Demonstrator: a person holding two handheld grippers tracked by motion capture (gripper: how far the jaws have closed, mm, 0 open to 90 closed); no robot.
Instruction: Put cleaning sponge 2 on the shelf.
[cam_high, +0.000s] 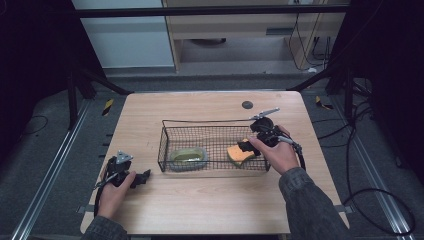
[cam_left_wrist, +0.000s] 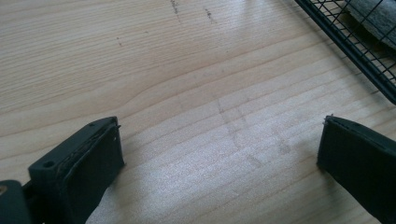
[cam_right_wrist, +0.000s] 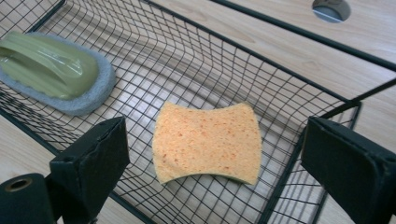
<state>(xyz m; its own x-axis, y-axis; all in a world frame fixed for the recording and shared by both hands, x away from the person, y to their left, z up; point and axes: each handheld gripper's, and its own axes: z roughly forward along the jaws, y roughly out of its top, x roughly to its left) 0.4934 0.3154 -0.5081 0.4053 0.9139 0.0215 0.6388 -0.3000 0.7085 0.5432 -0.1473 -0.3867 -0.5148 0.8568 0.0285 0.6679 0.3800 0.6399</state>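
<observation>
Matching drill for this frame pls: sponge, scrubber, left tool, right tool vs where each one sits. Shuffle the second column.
Things:
1. orange sponge
2. green scrubber
3. left tool
4. right tool

Places or states:
A. open, over bare table, outside the wire basket
B. lying in the basket's left end in the high view
C. open, above the sponge
D. lying flat on the basket floor, right end in the high view

Pairs: 1-D, 2-B, 3-A, 4-C
</observation>
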